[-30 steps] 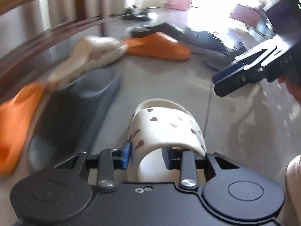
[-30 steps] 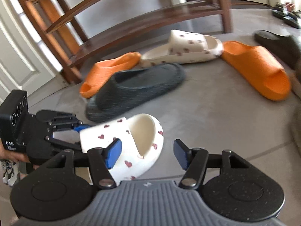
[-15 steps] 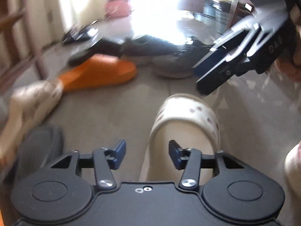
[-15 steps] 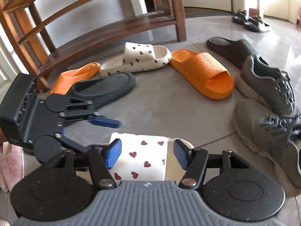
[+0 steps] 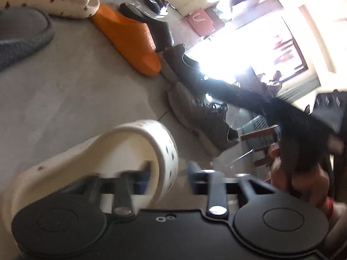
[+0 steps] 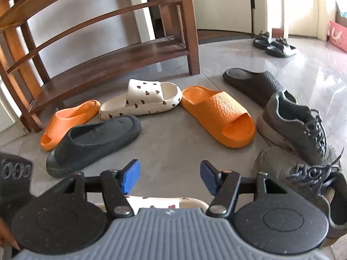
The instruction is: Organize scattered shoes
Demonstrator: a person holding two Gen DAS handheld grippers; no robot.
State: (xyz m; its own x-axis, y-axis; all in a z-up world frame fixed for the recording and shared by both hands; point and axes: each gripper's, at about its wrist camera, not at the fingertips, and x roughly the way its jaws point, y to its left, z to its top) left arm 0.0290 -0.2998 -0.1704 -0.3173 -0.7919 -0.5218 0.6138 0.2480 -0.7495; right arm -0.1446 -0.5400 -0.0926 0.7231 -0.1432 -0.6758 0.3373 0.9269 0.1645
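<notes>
Slipper (image 5: 121, 151), white with hearts, sits tilted at the left tool (image 5: 169, 175); one finger reaches inside its strap, the other outside, though blur hides whether they pinch it. From the right wrist, the right tool (image 6: 170, 176) is spread open above bare floor (image 6: 173, 151), the slipper's strap (image 6: 160, 203) beneath it, its mate (image 6: 143, 99) near the shoe rack (image 6: 108, 60).

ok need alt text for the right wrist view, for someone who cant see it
The open right gripper hovers over grey floor tiles strewn with shoes: two orange slides, a white heart-print slide, two dark slides and a pair of dark sneakers. A wooden shoe rack with bare shelves stands behind them.
</notes>
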